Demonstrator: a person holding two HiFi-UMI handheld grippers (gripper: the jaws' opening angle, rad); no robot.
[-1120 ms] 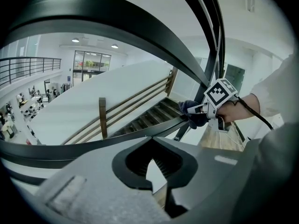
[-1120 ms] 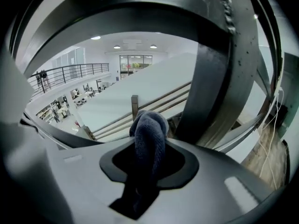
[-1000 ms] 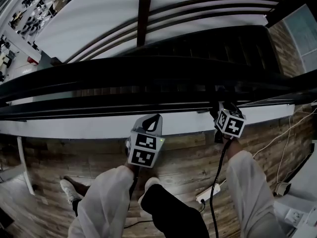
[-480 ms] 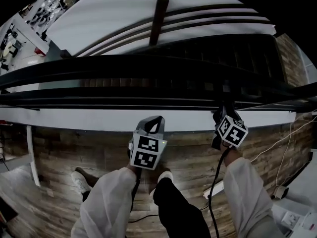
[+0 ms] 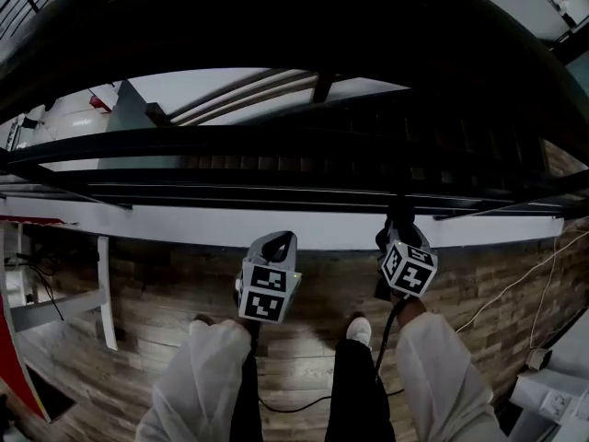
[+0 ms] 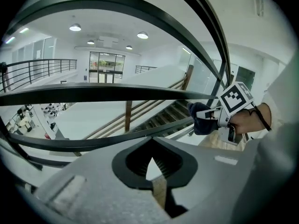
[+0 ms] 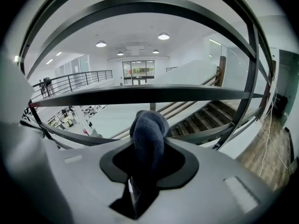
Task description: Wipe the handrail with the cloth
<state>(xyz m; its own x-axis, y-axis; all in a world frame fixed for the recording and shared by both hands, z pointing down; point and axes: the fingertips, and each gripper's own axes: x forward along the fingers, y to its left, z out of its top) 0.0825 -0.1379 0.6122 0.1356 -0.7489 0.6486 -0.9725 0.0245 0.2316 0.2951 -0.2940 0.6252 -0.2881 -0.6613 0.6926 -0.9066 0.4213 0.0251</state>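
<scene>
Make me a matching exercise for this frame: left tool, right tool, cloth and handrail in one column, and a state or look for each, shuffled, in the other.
Column one:
1. left tool
2. right tool
3. cloth
4. handrail

Column two:
a. dark bar running across ahead of both tools
b. shut, with nothing between its jaws
c. dark blue, bunched, poking out past the jaws
d. shut on the cloth

Pairs: 1-b, 2-d, 3-c, 4-a

Dark blue cloth (image 7: 148, 134) bunching upright, being pinched in the right gripper (image 7: 140, 181), top sitting just under the dark handrail (image 7: 196, 94) running level across
</scene>
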